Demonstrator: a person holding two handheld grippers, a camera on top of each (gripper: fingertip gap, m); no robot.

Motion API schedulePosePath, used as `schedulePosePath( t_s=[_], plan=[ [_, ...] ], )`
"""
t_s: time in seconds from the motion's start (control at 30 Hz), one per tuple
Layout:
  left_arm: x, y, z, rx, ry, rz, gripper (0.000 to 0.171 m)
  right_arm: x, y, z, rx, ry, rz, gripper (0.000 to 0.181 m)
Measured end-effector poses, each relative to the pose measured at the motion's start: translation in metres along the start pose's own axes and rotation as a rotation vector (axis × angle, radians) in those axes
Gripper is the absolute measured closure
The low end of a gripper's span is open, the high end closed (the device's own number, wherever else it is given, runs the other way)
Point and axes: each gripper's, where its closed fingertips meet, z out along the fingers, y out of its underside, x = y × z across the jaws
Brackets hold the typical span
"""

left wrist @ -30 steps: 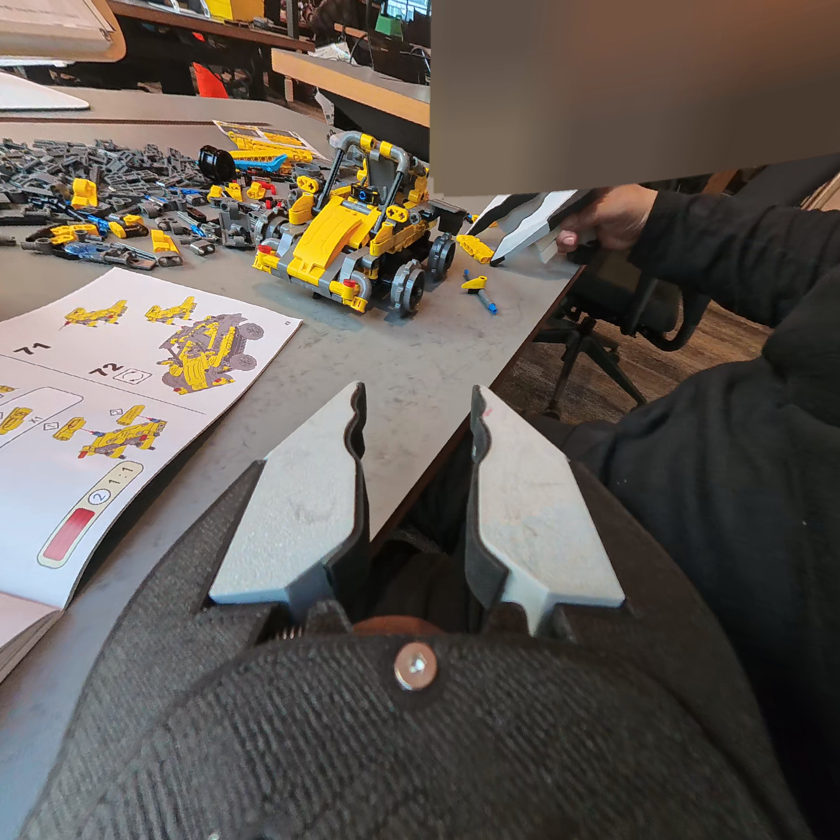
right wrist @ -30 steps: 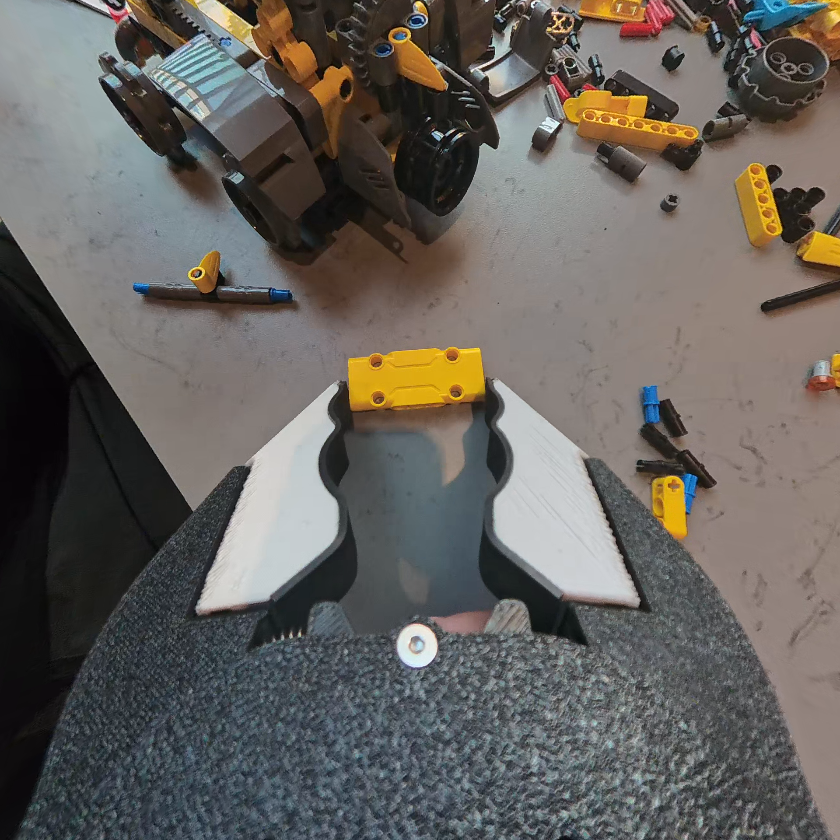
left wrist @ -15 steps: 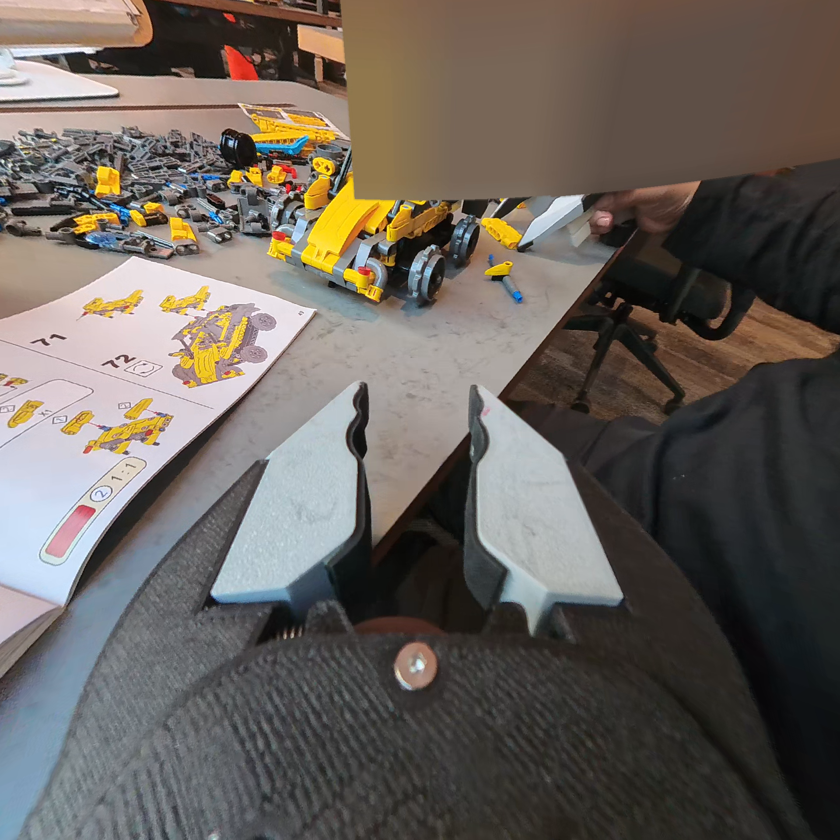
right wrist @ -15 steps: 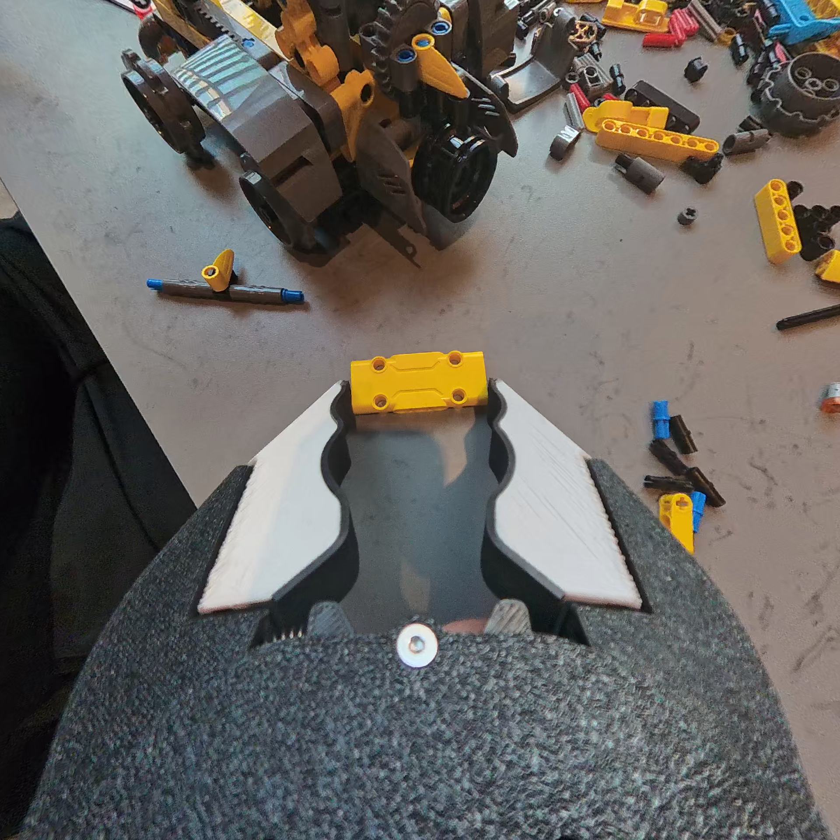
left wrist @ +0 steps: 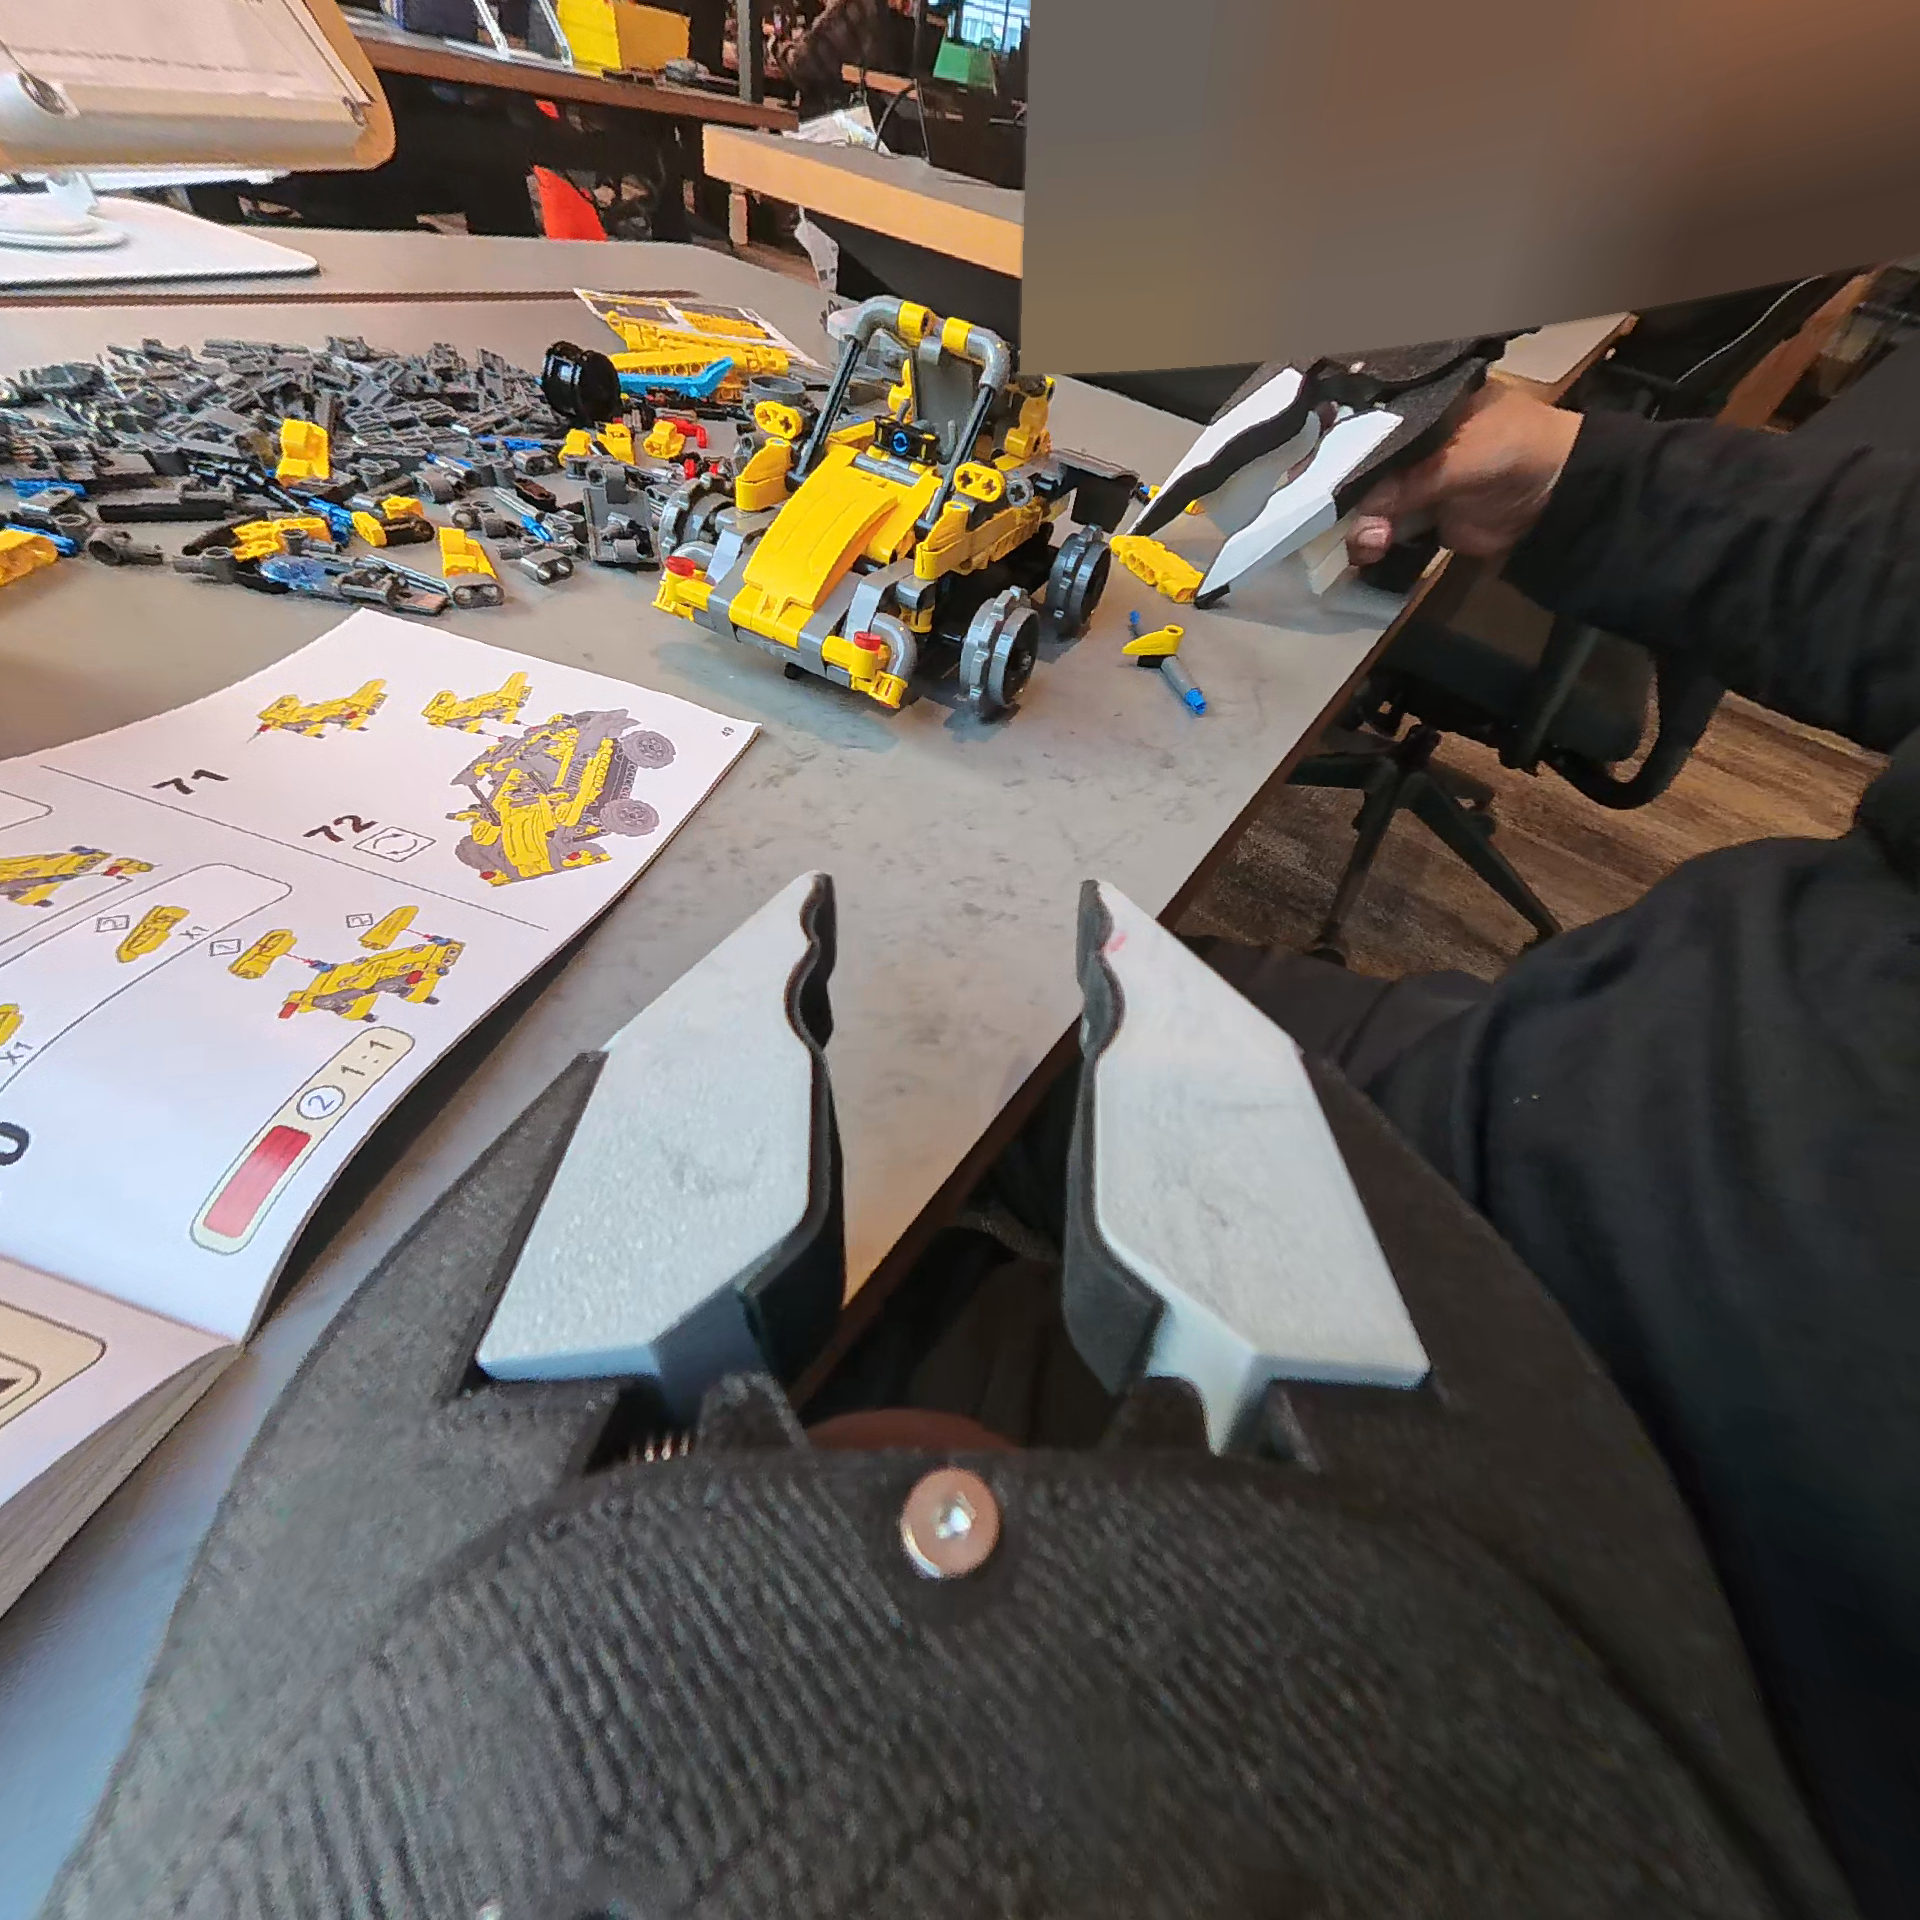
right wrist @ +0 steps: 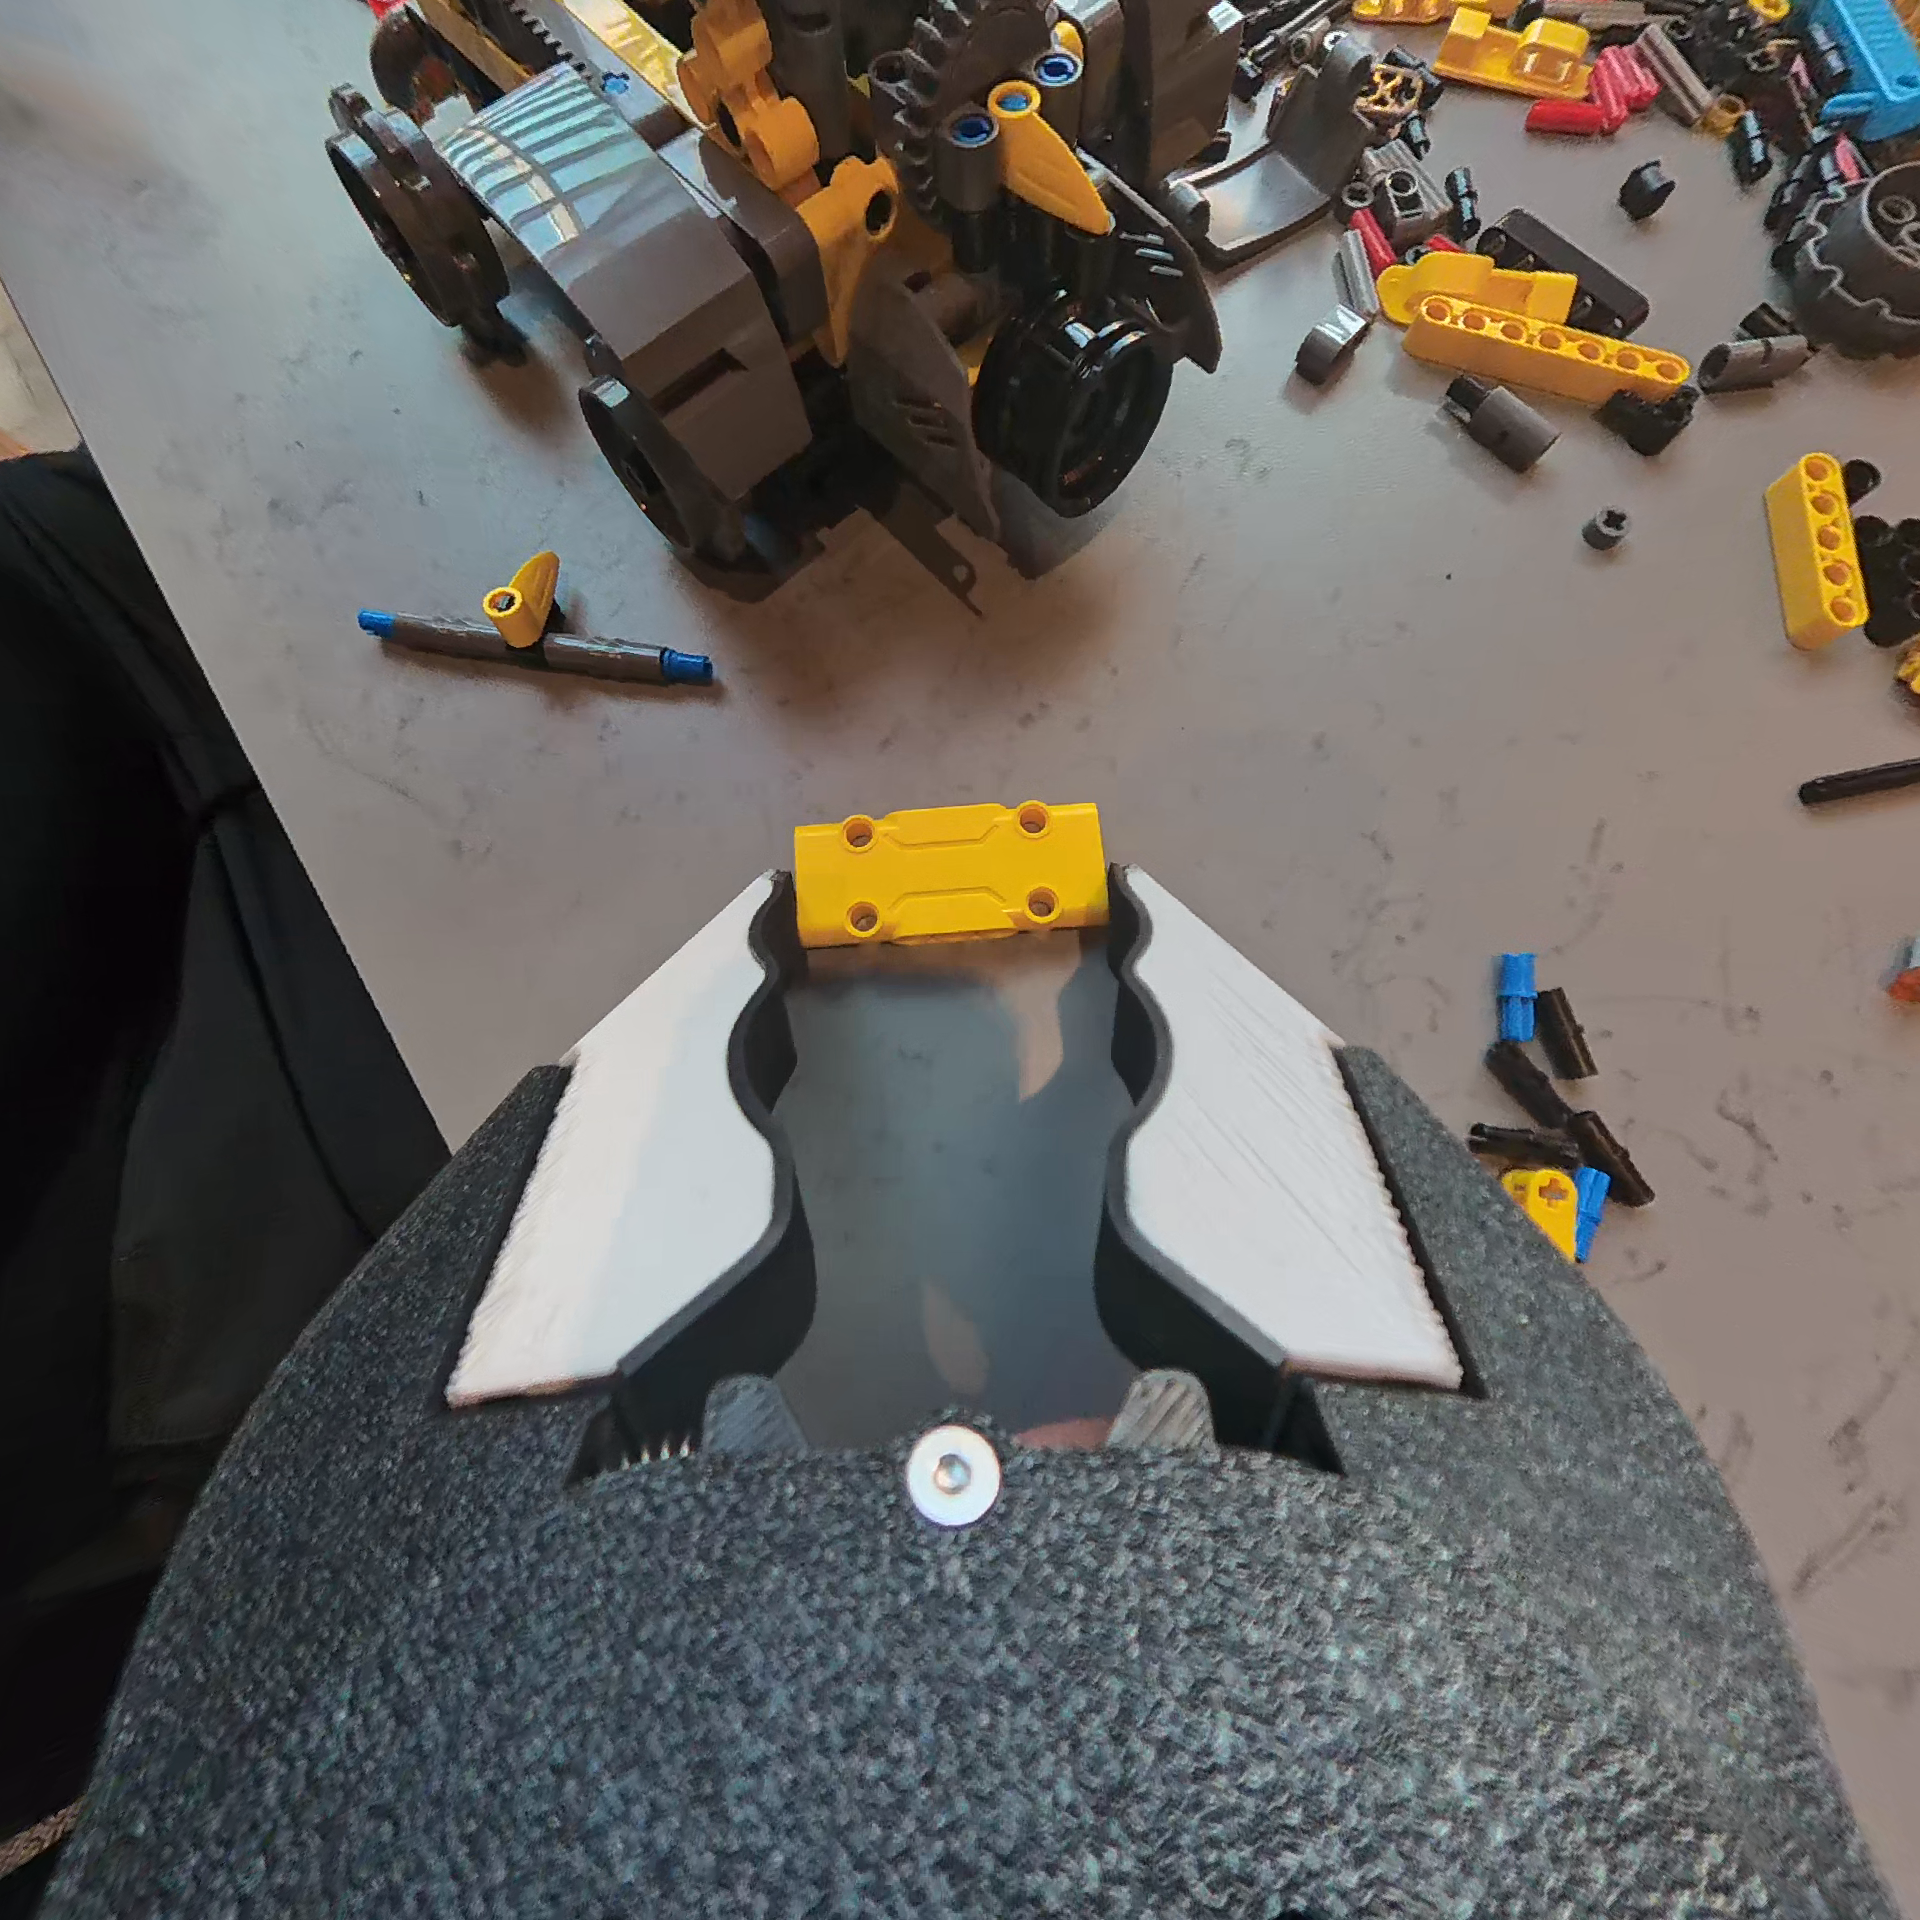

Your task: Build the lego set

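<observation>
My right gripper (right wrist: 948, 896) is shut on a yellow studless panel piece (right wrist: 948, 875), held by its two ends a little above the grey table (right wrist: 1195, 707). A yellow and grey toy vehicle (right wrist: 831, 260) stands just beyond it. In the left wrist view the right gripper (left wrist: 1172, 561) hovers with the panel (left wrist: 1151, 554) beside the vehicle's (left wrist: 873, 540) rear wheel. My left gripper (left wrist: 951, 904) is open and empty over the table's near edge (left wrist: 1049, 1070), beside an open instruction booklet (left wrist: 312, 883).
A grey axle with blue ends and a yellow tab (right wrist: 530, 634) lies near the table edge, left of the vehicle. Loose yellow, black and grey parts (right wrist: 1538, 332) spread to the right and in a pile (left wrist: 260, 457). An office chair (left wrist: 1455, 727) stands off the table. One gripper's finger ends stand about 30 centimeters off the other's.
Both views shift only slightly. My right gripper keeps its hold on the yellow panel near the vehicle. My left gripper stays open in place.
</observation>
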Motion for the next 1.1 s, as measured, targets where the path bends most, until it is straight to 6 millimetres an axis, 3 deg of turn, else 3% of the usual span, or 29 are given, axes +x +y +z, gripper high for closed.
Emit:
schedulePosePath(
  t_s=[0.13,0.27,0.43,0.53,0.67,0.73,0.8,0.97,1.1],
  plan=[
    [-0.004,0.000,-0.001,0.002,-0.002,-0.007,0.126,-0.001,-0.001,0.000,0.006,-0.015,0.011,0.119],
    [-0.007,-0.001,-0.002,0.015,-0.005,-0.025,0.125,-0.008,-0.033,-0.015,0.205,-0.102,0.105,0.123],
    [-0.009,-0.002,-0.001,0.021,-0.007,-0.030,0.125,0.008,-0.048,-0.029,0.251,-0.060,0.109,0.121],
    [-0.007,-0.001,0.000,0.007,-0.007,-0.023,0.125,0.036,-0.057,-0.046,0.268,0.074,0.101,0.130],
    [-0.009,-0.003,-0.002,0.016,-0.030,-0.014,0.127,0.084,-0.031,-0.071,0.174,0.290,0.139,0.142],
    [-0.010,-0.002,0.001,0.011,-0.038,-0.025,0.127,0.098,-0.012,-0.083,0.132,0.354,0.183,0.145],
    [-0.010,0.000,0.003,-0.004,-0.043,-0.024,0.127,0.099,0.000,-0.088,0.142,0.359,0.231,0.157],
    [-0.008,0.000,0.008,-0.015,-0.065,0.007,0.127,0.087,0.026,-0.079,0.094,0.327,0.255,0.150],
    [-0.006,0.002,0.010,-0.026,-0.080,0.031,0.127,0.082,0.036,-0.072,0.089,0.315,0.245,0.146]
  ],
)
